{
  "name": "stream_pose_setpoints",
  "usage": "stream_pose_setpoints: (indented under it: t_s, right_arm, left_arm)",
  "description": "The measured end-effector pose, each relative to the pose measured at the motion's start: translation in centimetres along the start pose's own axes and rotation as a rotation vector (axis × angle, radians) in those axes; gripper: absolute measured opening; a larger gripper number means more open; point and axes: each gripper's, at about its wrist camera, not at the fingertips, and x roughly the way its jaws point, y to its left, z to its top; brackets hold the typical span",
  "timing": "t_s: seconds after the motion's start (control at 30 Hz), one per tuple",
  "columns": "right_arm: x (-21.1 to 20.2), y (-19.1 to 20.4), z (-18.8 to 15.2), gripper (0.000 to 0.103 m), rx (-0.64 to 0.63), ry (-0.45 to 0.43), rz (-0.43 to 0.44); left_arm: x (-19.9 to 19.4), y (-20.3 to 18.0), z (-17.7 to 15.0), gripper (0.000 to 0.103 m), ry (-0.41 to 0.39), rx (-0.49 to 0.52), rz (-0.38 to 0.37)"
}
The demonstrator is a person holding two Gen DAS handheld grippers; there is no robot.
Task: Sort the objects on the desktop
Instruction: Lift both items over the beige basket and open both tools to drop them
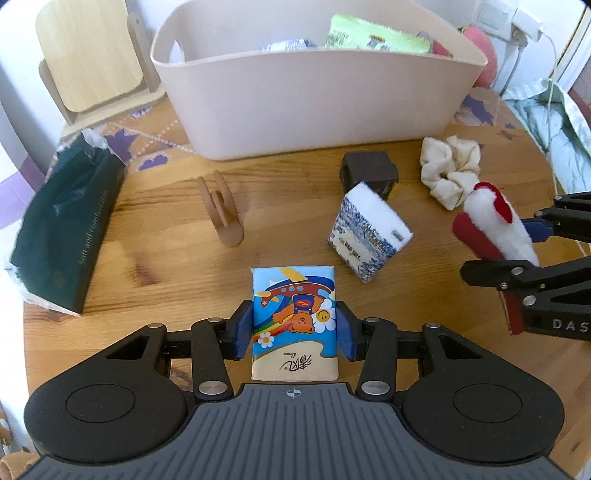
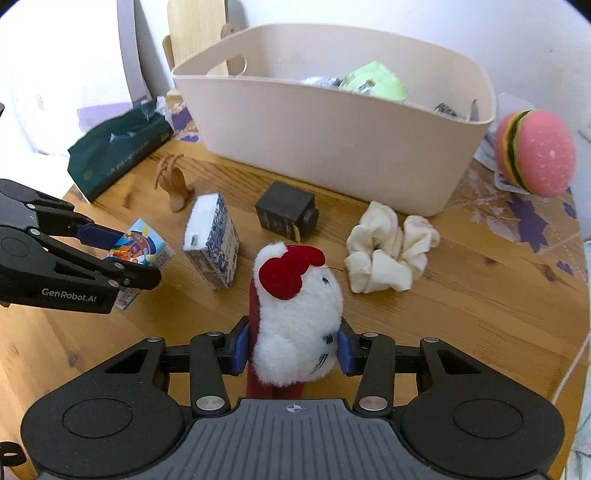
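Note:
My left gripper (image 1: 294, 329) is shut on a cartoon tissue pack (image 1: 294, 317) with a bear and plane print; the pack also shows in the right wrist view (image 2: 142, 247). My right gripper (image 2: 292, 345) is shut on a white plush toy with a red bow (image 2: 295, 310), seen from the side in the left wrist view (image 1: 495, 225). A beige bin (image 1: 317, 92) stands at the back of the wooden table and holds a green packet (image 1: 373, 35). A blue-patterned tissue pack (image 1: 369, 232), a dark box (image 1: 369, 171), a cream scrunchie (image 1: 448, 170) and a brown hair claw (image 1: 223, 210) lie before it.
A dark green tissue box (image 1: 66, 229) lies at the table's left edge. A wooden stand (image 1: 88, 55) is behind it. A pink burger plush (image 2: 535, 151) sits to the right of the bin (image 2: 332, 118). A white cable hangs off the table's right side.

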Motion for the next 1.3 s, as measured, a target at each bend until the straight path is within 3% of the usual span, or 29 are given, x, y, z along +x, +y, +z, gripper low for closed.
stream_pose_setpoints:
  t_s: [0.53,0.83,1.3]
  right_arm:
    - [-6.1,-0.4,1.3,0.042,-0.043,-0.101,-0.053]
    - [-9.1,-1.0,3.8,0.043,-0.056,-0.202,-0.092]
    - [-10.6,-2.1,8.8,0.043,-0.014,-0.354,-0.157]
  left_arm:
    - [-4.9,1.2,1.6,0.047,-0.119,-0.007,0.037]
    - [-7.9,1.3,5.0,0.047,-0.215,0.071,0.088]
    - [-10.3,2.1,11.2,0.047,-0.34,0.079,0.076]
